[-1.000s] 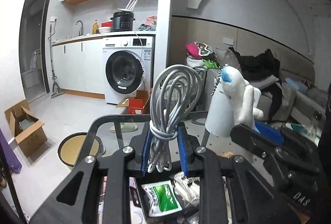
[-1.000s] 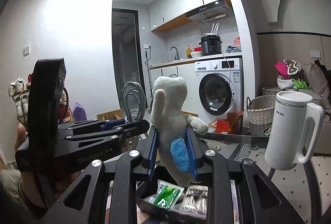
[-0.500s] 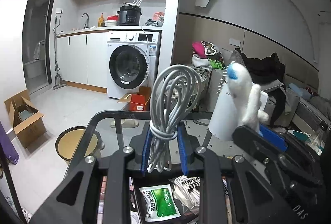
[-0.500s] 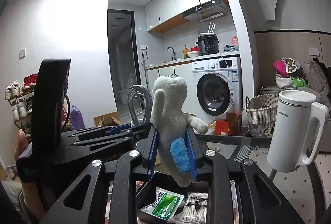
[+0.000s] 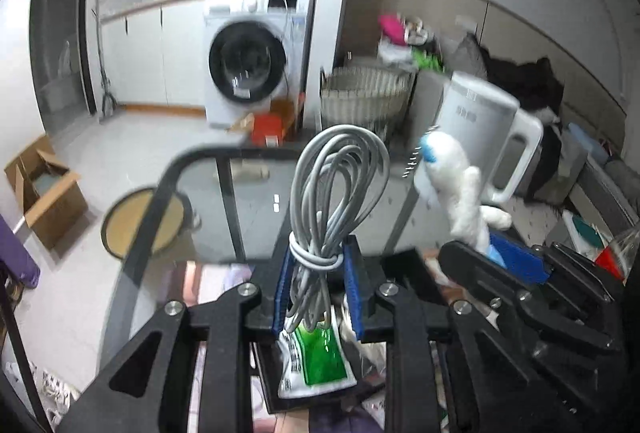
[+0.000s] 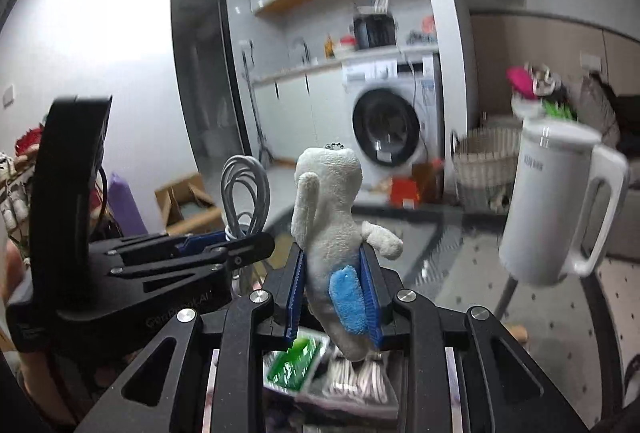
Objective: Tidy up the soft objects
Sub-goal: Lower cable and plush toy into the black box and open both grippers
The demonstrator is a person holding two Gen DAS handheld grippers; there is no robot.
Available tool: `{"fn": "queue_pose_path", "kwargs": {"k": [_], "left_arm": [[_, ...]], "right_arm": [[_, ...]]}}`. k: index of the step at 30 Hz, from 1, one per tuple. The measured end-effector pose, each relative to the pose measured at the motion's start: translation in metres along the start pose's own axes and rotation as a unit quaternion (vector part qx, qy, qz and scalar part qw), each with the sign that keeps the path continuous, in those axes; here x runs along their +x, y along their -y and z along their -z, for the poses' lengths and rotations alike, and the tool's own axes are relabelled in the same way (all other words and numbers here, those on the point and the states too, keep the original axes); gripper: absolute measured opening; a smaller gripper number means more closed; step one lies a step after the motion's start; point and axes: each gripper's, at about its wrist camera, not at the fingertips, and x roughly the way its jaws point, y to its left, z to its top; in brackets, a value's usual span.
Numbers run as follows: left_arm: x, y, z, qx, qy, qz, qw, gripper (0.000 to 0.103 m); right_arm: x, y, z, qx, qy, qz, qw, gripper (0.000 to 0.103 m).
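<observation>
My left gripper (image 5: pixel 318 281) is shut on a coiled grey cable (image 5: pixel 332 193), held upright above a black tray (image 5: pixel 272 373). The cable also shows in the right wrist view (image 6: pixel 244 193), left of my right gripper. My right gripper (image 6: pixel 334 281) is shut on a white plush toy with a blue patch (image 6: pixel 330 229), held upright above the same tray. The toy shows in the left wrist view (image 5: pixel 456 185), to the right of the cable. The tray holds a green packet (image 5: pixel 316 357) and a bundled white cable (image 6: pixel 360 377).
A white jug with a handle (image 6: pixel 560 201) stands on the glass table (image 5: pixel 248 209) to the right. Beyond are a washing machine (image 5: pixel 248 61), a wicker basket (image 5: pixel 364 97), a cardboard box (image 5: pixel 44 189) and a round stool (image 5: pixel 140 221) on the floor.
Both grippers have tilted and dropped towards the tray, still holding the cable and the toy. The views are blurred by motion, and the room now sits higher in frame.
</observation>
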Motion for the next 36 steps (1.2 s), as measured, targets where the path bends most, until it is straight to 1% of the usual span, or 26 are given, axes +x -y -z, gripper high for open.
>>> {"fn": "queue_pose_path", "kwargs": {"k": [3,6,9,11,12,14,17,23,24,29,30,31,32,33,35,36], "left_arm": [[0.011,0.006,0.004,0.011,-0.022,-0.011,0.9996,0.022],[0.020,0.008,0.008,0.011,-0.046,-0.017,0.9987,0.022],[0.025,0.010,0.009,0.011,-0.055,-0.018,0.9983,0.022],[0.031,0.010,0.011,0.012,-0.074,-0.022,0.9970,0.022],[0.036,0.010,0.014,0.011,-0.090,-0.023,0.9956,0.022],[0.043,0.008,0.017,0.010,-0.103,-0.029,0.9942,0.022],[0.048,0.009,0.019,0.020,-0.112,-0.039,0.9928,0.022],[0.056,0.012,0.022,0.022,-0.136,-0.043,0.9895,0.022],[0.056,0.011,0.022,0.023,-0.135,-0.048,0.9894,0.022],[0.048,0.010,0.019,0.026,-0.121,-0.040,0.9915,0.024],[0.047,0.010,0.019,0.027,-0.120,-0.038,0.9917,0.027],[0.045,0.010,0.018,0.028,-0.117,-0.039,0.9920,0.035],[0.042,0.010,0.018,0.028,-0.115,-0.041,0.9922,0.041],[0.039,0.010,0.018,0.029,-0.110,-0.043,0.9925,0.051],[0.031,0.011,0.016,0.032,-0.102,-0.042,0.9934,0.051],[0.027,0.011,0.015,0.036,-0.100,-0.038,0.9936,0.051]], "right_arm": [[0.017,0.004,0.007,0.006,-0.050,0.000,0.999,0.026],[0.030,0.005,0.014,0.008,-0.087,0.005,0.996,0.026],[0.040,0.008,0.021,0.009,-0.115,0.007,0.993,0.026],[0.047,0.008,0.024,0.003,-0.128,0.012,0.992,0.026],[0.049,0.009,0.026,0.003,-0.136,0.014,0.991,0.026],[0.055,0.011,0.029,0.005,-0.152,0.013,0.988,0.026],[0.063,0.012,0.036,0.000,-0.179,0.015,0.984,0.026],[0.072,0.011,0.053,-0.001,-0.209,0.014,0.978,0.026],[0.073,0.011,0.054,-0.001,-0.213,0.013,0.977,0.026],[0.074,0.011,0.052,0.004,-0.217,0.012,0.976,0.027],[0.074,0.011,0.052,0.006,-0.218,0.009,0.976,0.027],[0.074,0.012,0.052,0.008,-0.219,0.007,0.976,0.028],[0.073,0.011,0.051,0.008,-0.219,0.005,0.976,0.028],[0.072,0.011,0.050,0.007,-0.217,0.004,0.976,0.029],[0.068,0.008,0.048,0.001,-0.211,0.004,0.977,0.034],[0.065,0.007,0.046,-0.003,-0.208,0.004,0.978,0.039]]}}
